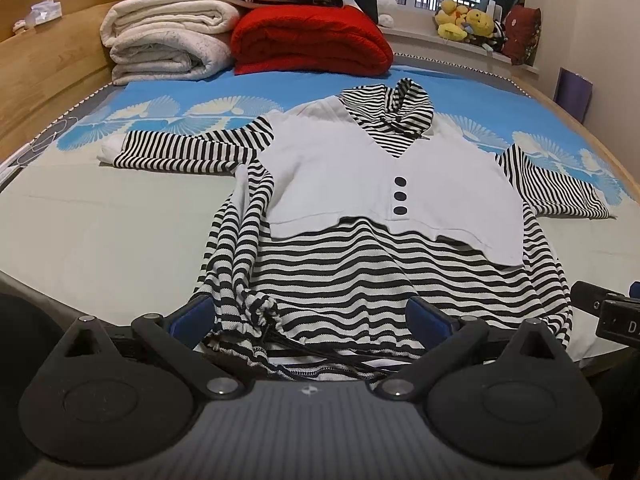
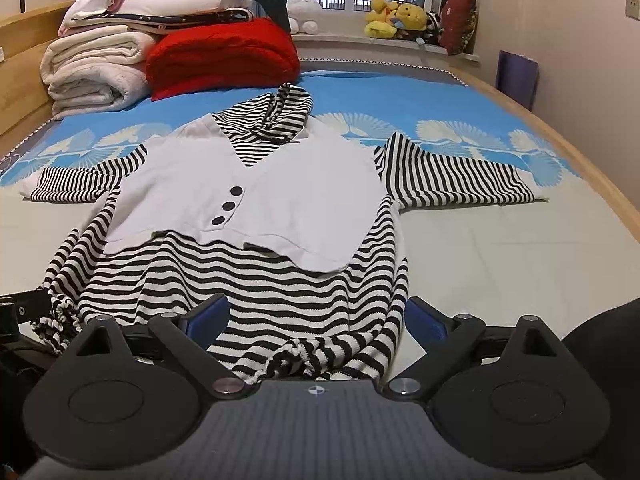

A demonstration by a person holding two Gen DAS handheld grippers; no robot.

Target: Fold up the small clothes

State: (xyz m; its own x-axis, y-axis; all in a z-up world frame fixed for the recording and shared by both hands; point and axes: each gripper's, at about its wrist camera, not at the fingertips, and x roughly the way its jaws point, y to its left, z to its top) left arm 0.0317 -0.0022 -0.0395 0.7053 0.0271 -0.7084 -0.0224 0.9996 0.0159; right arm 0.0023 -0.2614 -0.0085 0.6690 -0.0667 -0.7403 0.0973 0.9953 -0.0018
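1. striped hooded top (image 1: pixel 360 264) with a white vest panel (image 1: pixel 360 176) lies flat, sleeves spread, on the bed (image 1: pixel 100 216).
2. left gripper (image 1: pixel 312 316) spread wide, fingers straddling the hem's left corner.
3. right gripper (image 2: pixel 316 316) spread wide at the hem's right corner.
4. red blanket (image 2: pixel 224 52) folded near the headboard.

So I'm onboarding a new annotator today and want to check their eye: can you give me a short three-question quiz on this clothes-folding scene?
1. True or false: the striped top lies spread out flat on the bed, both sleeves out to the sides.
2. How many dark buttons sit on its white front panel?
3. Multiple choice: the left gripper and right gripper are
A. open at the hem
B. shut on the sleeves
C. holding the red blanket

Key: 1 true; 2 three; 3 A
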